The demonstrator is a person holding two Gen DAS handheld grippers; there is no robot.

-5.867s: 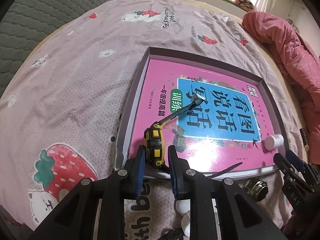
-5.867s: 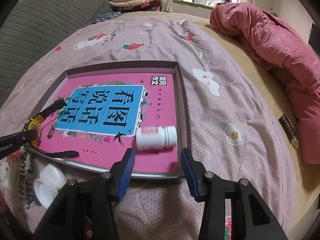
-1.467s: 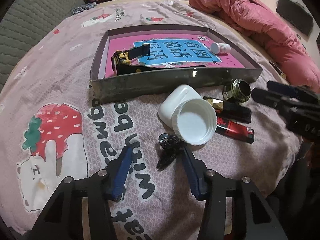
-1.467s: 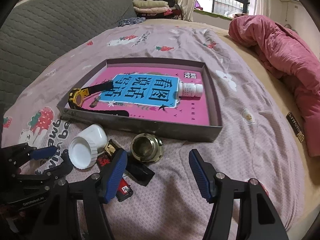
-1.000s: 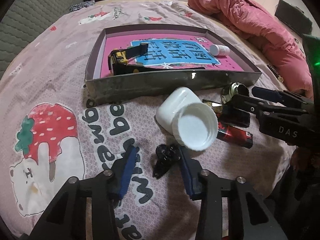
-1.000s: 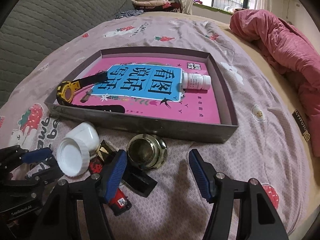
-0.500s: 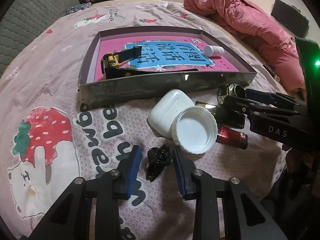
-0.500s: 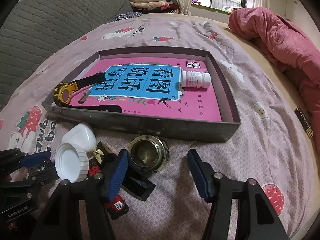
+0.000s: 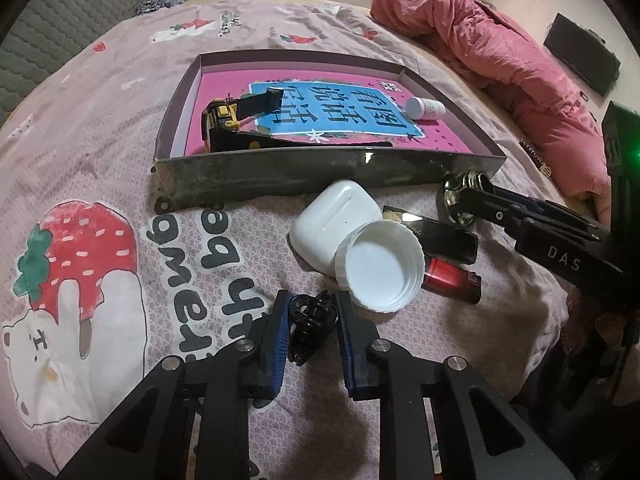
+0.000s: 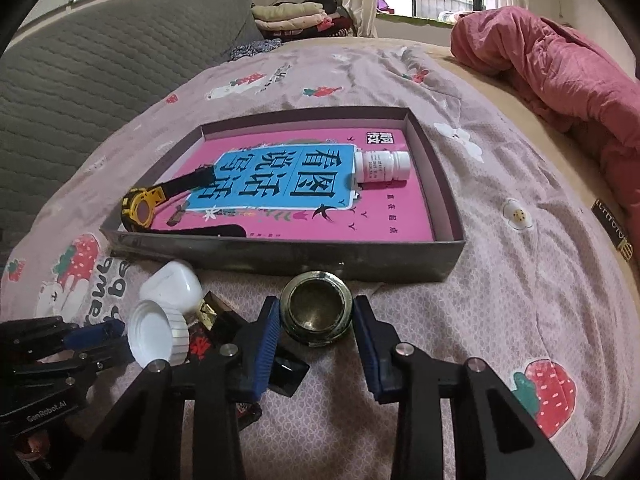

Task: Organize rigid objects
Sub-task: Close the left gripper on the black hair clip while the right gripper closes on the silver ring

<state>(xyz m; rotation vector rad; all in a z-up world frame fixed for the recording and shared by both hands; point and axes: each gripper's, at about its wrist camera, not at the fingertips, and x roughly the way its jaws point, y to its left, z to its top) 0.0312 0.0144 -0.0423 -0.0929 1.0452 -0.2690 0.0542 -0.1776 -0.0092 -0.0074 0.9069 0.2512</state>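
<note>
A shallow grey box lies on the bed, holding a pink book, a yellow watch and a white pill bottle. In front of it lie a white earbud case, a white lid, a black case, a red lighter and a small black clip. My left gripper has its jaws close around the black clip. My right gripper has its jaws on either side of a round brass jar, touching or nearly so.
A pink quilt is bunched at the bed's right side. A grey padded headboard runs along the left. Folded clothes sit at the far end. The bedsheet has strawberry prints.
Both grippers left the box and came to the loose items in front. Over the last second the left jaws narrowed around the black clip and the right jaws narrowed around the brass jar.
</note>
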